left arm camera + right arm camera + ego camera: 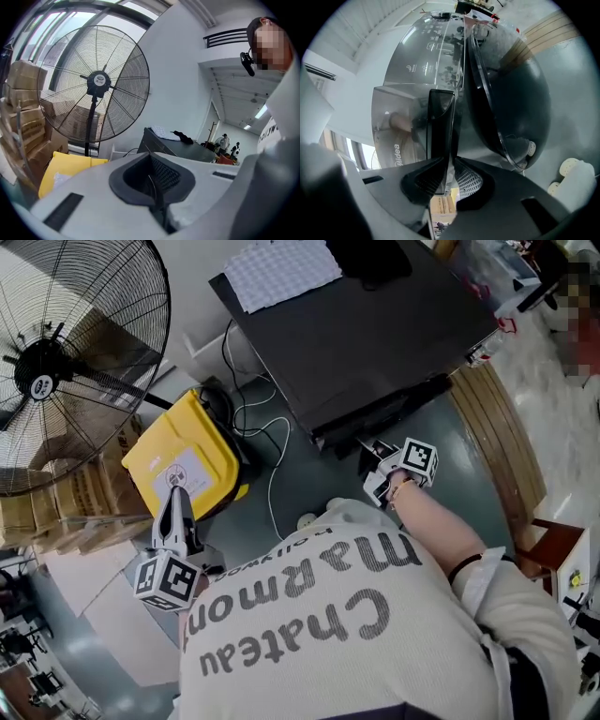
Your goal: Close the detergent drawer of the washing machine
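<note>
**Right tongs** (446, 165): we find both jaws pressed onto the dark front panel of the detergent drawer (440, 123). The panel runs down between the ribbed pads (467, 182) and juts out from the silver front (393, 136) of the washing machine (366, 334). Just beside the drawer, on its right in the right gripper view, bulges the dark round door (511, 93). In the head view we see these tongs at the machine's front edge, the marker cube (419, 461) uppermost and a bare forearm (436, 521) behind it.

**Left tongs** (154, 183): the jaws are pressed together with nothing between them. We see them low at the person's left side, well apart from the machine, tips aimed toward a yellow bin (187, 460) on the floor (450, 465).

**Surroundings:** a large standing fan (99, 84) rises beyond the bin, with stacked cardboard boxes (22, 101) to its left in the left gripper view. A white cable (272, 451) trails over the grey floor between bin and machine. On the machine's dark top lie a checked cloth (281, 273) and a black garment (370, 259).
</note>
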`<state>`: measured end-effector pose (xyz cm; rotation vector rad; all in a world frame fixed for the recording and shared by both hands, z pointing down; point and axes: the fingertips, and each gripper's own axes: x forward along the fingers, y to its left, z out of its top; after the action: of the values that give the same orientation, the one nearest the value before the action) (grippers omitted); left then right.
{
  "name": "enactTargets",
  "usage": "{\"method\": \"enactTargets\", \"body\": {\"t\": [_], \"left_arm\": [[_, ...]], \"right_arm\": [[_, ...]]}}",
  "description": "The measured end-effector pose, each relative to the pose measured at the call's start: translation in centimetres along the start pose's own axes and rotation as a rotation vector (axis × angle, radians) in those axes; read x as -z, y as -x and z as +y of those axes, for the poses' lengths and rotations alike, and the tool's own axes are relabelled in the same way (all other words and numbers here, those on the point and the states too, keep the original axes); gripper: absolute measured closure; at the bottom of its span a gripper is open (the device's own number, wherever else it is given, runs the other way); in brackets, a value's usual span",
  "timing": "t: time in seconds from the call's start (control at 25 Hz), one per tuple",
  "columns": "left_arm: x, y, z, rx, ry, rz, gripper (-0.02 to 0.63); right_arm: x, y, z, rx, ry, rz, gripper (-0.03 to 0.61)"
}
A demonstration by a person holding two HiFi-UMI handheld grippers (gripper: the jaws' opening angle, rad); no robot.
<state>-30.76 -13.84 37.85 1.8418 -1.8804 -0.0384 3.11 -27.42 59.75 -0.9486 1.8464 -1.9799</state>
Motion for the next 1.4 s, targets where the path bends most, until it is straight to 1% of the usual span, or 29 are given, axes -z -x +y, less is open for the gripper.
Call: {"method": "enactTargets", "body": {"t": [0.16,0.32,0.4,0.48,0.56,0.64,0.76,0.84,0.96,1.04,1.16,1.28,1.4], "left_arm": [[-0.2,0.0,0.2,0.033,0.003,-0.003,0.606],[-0.1,-0.4,0.5,0.087,0.004,0.006,0.606],[0.1,-0.6,0.2,0.123,0.004,0.017,0.606],[0.2,-0.8,-0.1,0.16,0.001,0.027,0.606],[0.3,-1.0,-0.3,0.193,-0.004,0.032,0.606],[0.4,-1.1,-0.4,0.222,-0.007,0.035,0.606],[0.6,-1.7,-0.6,0.261,-0.001,0.046,0.606],[0.9,-2.0,-0.8,0.271,0.016,0.057,0.606],[1.4,-2.2,-1.4,0.261,0.04,0.078,0.606],[1.4,-2.4,-1.9,0.258,0.039,0.088,0.606],[1.0,-2.4,-3.1,0.282,0.033,0.074,0.606],[0.7,-1.6,-3.7,0.302,0.034,0.043,0.606],[0.9,-0.5,-4.0,0.288,0.032,0.018,0.606]], "right_arm": [[-0.2,0.4,0.1,0.002,-0.008,-0.064,0.495],[-0.8,2.9,-0.6,0.042,-0.021,-0.186,0.495],[-1.6,5.4,-0.8,0.086,-0.015,-0.287,0.495],[-2.9,8.5,-0.6,0.125,-0.038,-0.415,0.495],[-4.1,11.7,0.4,0.138,-0.067,-0.546,0.495],[-5.0,14.5,2.5,0.139,-0.035,-0.648,0.497],[-5.6,17.0,6.0,0.171,0.067,-0.724,0.503],[-5.5,17.7,8.5,0.195,0.142,-0.74,0.517],[-4.8,18.0,12.7,0.195,0.29,-0.738,0.526],[-3.8,17.3,15.3,0.19,0.396,-0.71,0.526],[-2.0,15.3,19.2,0.157,0.58,-0.626,0.526],[-0.4,13.7,22.6,0.155,0.823,-0.55,0.528],[1.0,13.0,25.1,0.162,1.063,-0.495,0.528]]}}
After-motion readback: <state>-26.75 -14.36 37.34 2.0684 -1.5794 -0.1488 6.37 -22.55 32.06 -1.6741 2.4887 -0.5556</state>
